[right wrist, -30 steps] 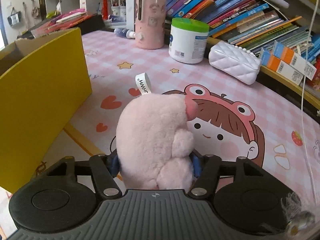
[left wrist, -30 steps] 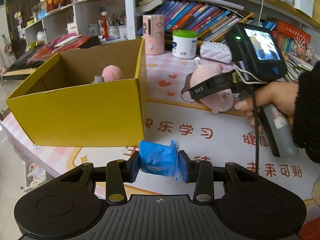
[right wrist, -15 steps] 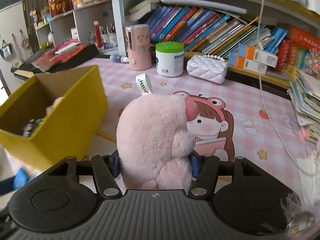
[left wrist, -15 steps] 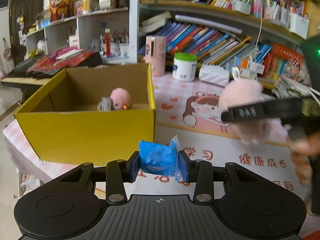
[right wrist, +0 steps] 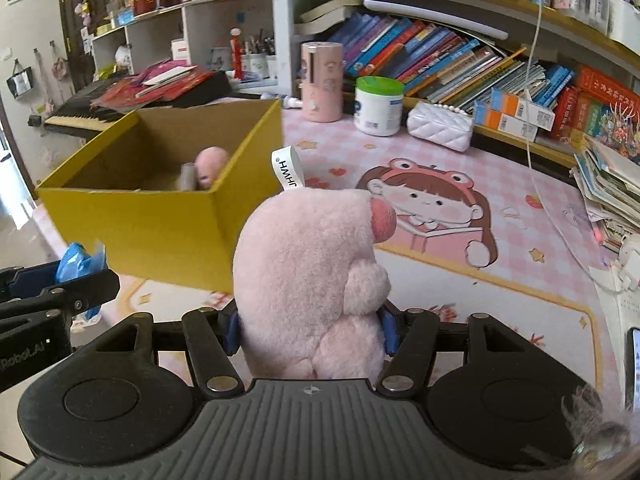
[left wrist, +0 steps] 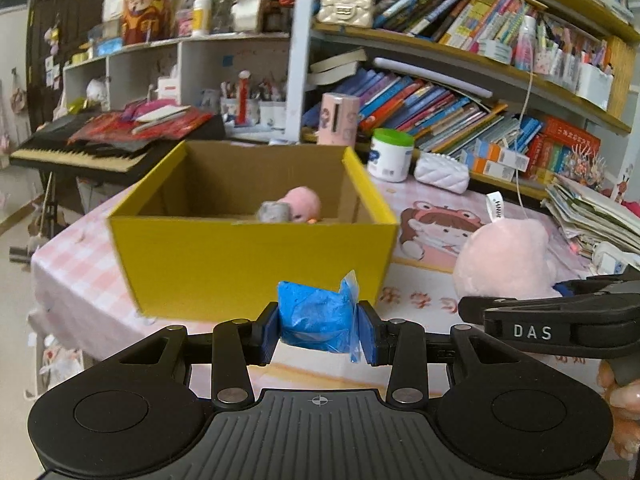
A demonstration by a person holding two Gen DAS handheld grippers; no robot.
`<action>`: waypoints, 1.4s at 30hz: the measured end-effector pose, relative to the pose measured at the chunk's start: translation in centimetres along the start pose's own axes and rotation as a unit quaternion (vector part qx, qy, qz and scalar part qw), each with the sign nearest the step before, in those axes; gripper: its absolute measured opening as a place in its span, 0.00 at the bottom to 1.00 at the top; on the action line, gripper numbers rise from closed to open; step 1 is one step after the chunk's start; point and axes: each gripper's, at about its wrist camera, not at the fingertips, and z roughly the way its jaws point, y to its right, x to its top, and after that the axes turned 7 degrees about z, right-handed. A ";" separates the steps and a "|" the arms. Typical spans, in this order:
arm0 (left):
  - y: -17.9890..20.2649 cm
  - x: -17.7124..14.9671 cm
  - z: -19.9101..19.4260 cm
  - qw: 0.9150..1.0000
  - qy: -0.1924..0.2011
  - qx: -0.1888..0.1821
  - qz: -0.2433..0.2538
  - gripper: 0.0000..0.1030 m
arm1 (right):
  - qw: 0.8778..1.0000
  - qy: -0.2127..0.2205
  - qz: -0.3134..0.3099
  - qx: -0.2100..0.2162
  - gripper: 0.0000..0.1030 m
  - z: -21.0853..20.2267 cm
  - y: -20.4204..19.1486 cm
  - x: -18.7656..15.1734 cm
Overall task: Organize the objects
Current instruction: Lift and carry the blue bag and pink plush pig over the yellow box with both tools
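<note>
One table (right wrist: 460,288) with a pink cartoon cloth carries one yellow box (left wrist: 256,260), open at the top, with one small pink toy (left wrist: 306,204) and one grey thing (left wrist: 274,211) inside. Two grippers are held in front of the box. The right gripper (right wrist: 310,330) has its jaws clamped on one pink plush toy (right wrist: 308,276), upright, bearing one white tag (right wrist: 288,170). The left gripper (left wrist: 318,328) has its jaws clenched on one crumpled blue bag (left wrist: 316,316), near the box's front wall.

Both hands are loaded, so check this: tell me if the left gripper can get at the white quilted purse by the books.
Probably not: the left gripper is shut on a blue packet, and the yellow box stands between it and the white quilted purse.
</note>
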 end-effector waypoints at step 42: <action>-12.7 -5.8 -7.4 1.000 0.001 -0.015 -0.015 0.37 | 0.999 -0.034 -0.018 0.007 0.58 -3.3 -15.6 -7.1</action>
